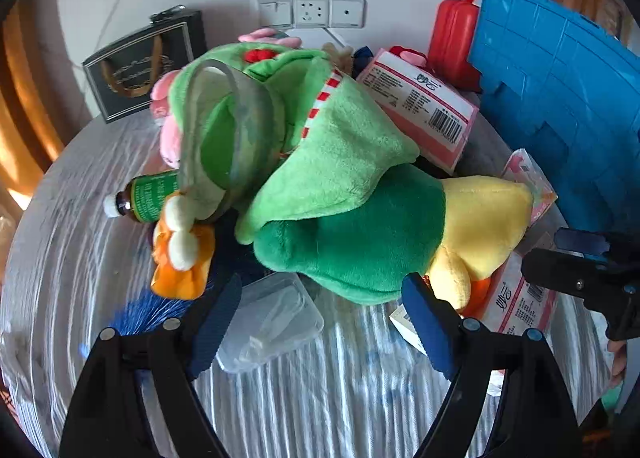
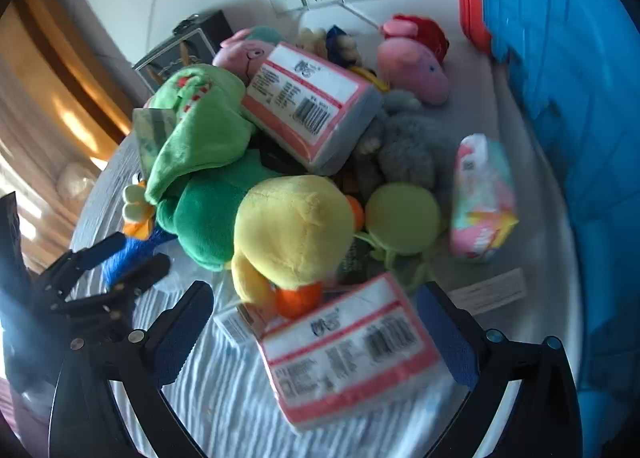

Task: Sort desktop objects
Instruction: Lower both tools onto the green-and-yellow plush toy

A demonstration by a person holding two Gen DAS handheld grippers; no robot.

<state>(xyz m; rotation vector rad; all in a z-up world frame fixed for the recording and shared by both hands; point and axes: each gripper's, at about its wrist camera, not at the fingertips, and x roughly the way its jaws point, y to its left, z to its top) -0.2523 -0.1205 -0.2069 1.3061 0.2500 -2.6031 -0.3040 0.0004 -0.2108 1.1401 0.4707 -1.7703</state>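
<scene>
A heap of toys and packs lies on the striped cloth. A green and yellow plush duck (image 1: 360, 234) (image 2: 280, 234) lies in the middle, under a light green plush (image 1: 304, 130). My left gripper (image 1: 320, 322) is open and empty, just short of the duck, with a clear plastic box (image 1: 272, 322) between its fingers. My right gripper (image 2: 316, 330) is open, its fingers on either side of a pink-edged tissue pack (image 2: 352, 350) without gripping it. A second tissue pack (image 1: 420, 106) (image 2: 312, 106) leans on the heap.
A blue plastic crate (image 1: 560, 98) (image 2: 580, 98) stands at the right, a red case (image 1: 452, 42) behind it. A dark gift bag (image 1: 140, 66) stands at the back left. A small brown bottle (image 1: 140, 198), a pink plush (image 2: 416, 62), a grey plush (image 2: 404, 146) and a wipes pack (image 2: 480, 198) lie around.
</scene>
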